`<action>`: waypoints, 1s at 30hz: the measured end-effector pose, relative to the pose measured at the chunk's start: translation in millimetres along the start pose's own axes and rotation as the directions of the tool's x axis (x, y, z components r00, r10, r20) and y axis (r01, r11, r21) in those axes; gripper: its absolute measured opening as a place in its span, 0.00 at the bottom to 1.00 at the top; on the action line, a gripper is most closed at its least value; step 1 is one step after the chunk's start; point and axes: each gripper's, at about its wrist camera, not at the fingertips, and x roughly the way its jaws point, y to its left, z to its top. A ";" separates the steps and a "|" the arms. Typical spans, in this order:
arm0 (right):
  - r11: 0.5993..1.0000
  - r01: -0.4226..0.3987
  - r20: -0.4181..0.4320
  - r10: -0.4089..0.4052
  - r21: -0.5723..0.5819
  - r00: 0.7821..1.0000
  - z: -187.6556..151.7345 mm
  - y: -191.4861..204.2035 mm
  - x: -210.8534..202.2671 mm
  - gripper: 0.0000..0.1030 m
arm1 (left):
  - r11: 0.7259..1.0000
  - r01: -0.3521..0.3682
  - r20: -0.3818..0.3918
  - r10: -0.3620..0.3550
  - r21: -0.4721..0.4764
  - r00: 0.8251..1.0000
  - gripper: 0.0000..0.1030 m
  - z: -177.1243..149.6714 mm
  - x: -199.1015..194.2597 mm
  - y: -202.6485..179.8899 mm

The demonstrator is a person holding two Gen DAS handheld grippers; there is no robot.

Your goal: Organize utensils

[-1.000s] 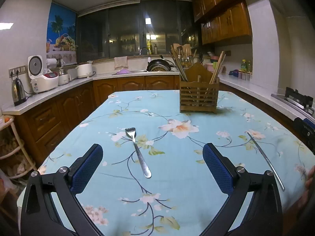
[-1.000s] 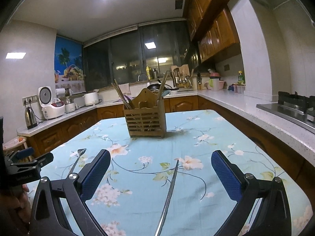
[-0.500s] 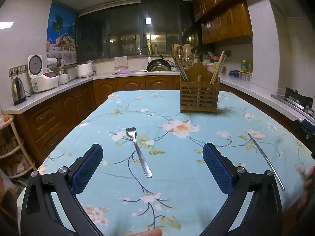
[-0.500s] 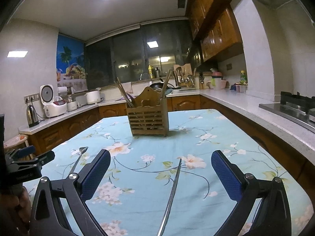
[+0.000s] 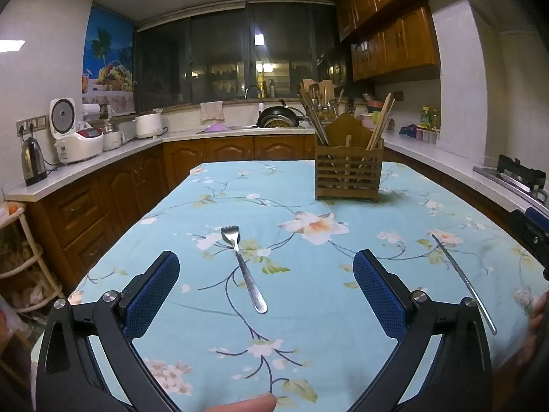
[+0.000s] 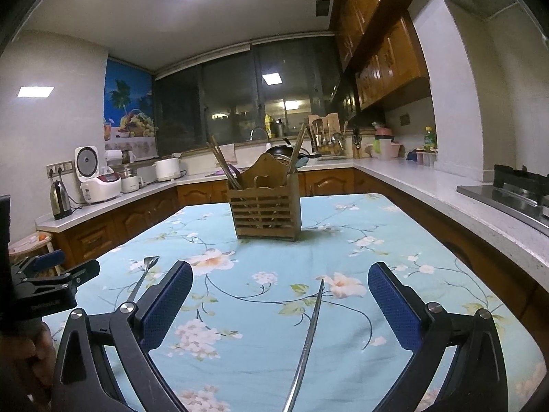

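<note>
A steel fork (image 5: 244, 269) lies on the floral blue tablecloth (image 5: 308, 292), tines pointing away, between and just ahead of my open left gripper (image 5: 266, 292). A thin steel rod-like utensil (image 6: 307, 340) lies ahead of my open right gripper (image 6: 279, 304), between its pads; it also shows in the left wrist view (image 5: 461, 278). The fork also shows in the right wrist view (image 6: 144, 273). A wooden utensil holder (image 5: 348, 171) with chopsticks stands at the table's far middle, and shows in the right wrist view (image 6: 266, 211). Both grippers are empty.
Counters run around the table: a rice cooker (image 5: 73, 137) and a kettle (image 5: 32, 161) on the left, a sink with a pan (image 5: 279, 120) at the back, a stove (image 6: 514, 189) on the right. The left gripper (image 6: 48, 281) shows at the right view's left edge.
The right gripper's view has risen and tilted slightly, so the holder sits a little lower in frame. The left gripper has barely moved. Both stay open.
</note>
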 end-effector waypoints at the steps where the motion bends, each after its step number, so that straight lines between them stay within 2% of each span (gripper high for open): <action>1: 1.000 -0.001 -0.001 0.001 -0.001 1.000 0.3 0.2 0.5 1.00 | 1.000 0.002 -0.001 -0.002 0.000 1.000 1.00 0.1 0.6 -0.4; 30: 1.000 -0.003 0.002 0.003 0.000 1.000 1.2 0.7 1.4 1.00 | 1.000 0.019 0.005 -0.019 0.005 1.000 1.00 4.9 -3.1 -5.8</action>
